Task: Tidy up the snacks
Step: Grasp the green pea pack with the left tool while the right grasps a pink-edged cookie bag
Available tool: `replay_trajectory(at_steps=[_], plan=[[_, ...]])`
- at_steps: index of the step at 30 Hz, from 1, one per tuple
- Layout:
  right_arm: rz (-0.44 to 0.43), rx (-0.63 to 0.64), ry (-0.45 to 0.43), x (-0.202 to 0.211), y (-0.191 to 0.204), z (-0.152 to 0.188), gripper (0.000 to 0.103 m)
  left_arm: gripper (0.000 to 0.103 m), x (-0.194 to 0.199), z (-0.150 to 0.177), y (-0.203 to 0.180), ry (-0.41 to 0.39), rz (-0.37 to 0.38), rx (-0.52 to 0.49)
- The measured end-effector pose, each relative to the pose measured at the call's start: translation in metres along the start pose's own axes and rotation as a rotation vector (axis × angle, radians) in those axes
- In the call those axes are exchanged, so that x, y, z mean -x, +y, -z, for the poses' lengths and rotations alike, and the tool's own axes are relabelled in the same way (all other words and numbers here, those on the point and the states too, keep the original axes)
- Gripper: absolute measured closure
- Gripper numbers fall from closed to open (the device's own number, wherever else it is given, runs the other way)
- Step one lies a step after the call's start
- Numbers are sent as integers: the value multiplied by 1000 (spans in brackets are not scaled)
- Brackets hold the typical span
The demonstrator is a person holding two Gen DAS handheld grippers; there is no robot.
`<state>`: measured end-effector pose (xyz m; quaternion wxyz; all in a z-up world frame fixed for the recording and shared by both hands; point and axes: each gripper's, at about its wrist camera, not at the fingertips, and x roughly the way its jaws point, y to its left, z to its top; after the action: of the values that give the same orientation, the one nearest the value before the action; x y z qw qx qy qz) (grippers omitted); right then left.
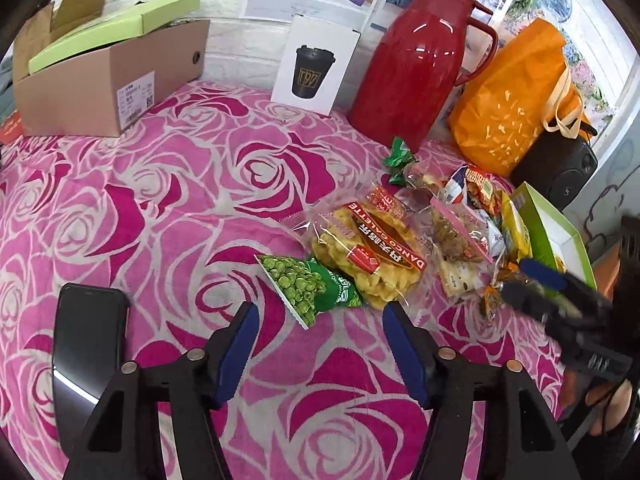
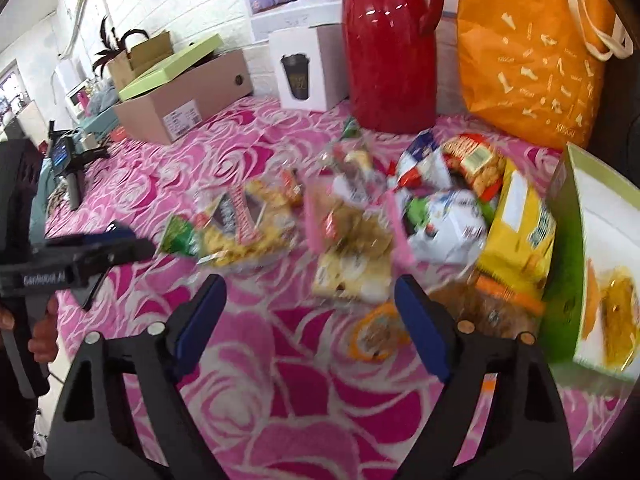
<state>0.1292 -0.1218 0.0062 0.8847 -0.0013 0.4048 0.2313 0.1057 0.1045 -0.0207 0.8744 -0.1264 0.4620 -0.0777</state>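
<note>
Snacks were seen scattered on the rose-print cloth [image 1: 168,208], right of centre: a green pea packet [image 1: 310,286] touching a galette bag [image 1: 370,248], a pink-edged clear bag [image 1: 460,236] beside it, a yellow packet [image 2: 520,236] and white pouch [image 2: 448,224] piled against a green tray box [image 2: 568,280] at the right edge. Nothing much was seen inside the tray; its contents were blurred. 2 grippers were noted. The left gripper [image 1: 316,350] was held wide open and empty, low over the cloth just short of the pea packet. The right gripper [image 2: 308,330] was likewise spread wide and empty, near a small orange-wrapped item [image 2: 376,334]. Judged step: first pick. The pea packet should be approached flat, fingers closed across its short width, so neighbours are not dragged. A red jug [image 1: 420,68], orange bag [image 1: 512,104], cardboard box [image 1: 108,80] and phone [image 1: 90,344] were noted around.
</note>
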Motion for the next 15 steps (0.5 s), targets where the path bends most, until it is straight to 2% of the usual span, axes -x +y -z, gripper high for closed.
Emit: replay_trajectory(at_steps=[3,7,8,9,10,15], plan=[[23,43,-5,-15,3,-16,17,39,-5,-4,2,6,8,6],[113,170,16,-48,15,-21,17,39,-12,-8,8,12,6,20],[122,184,31,-55,14,-20,19,44,-13,-9,9,15,7,21],[125,187,48,-61,12,-19,43,46,-15,-10,10,20,10,21],[144,187,50,-62,10,-17,59,49,-18,-11,10,25,17,23],[95,149,41,-27,-1,-2,61,54,-34,-18,10,54,27,28]])
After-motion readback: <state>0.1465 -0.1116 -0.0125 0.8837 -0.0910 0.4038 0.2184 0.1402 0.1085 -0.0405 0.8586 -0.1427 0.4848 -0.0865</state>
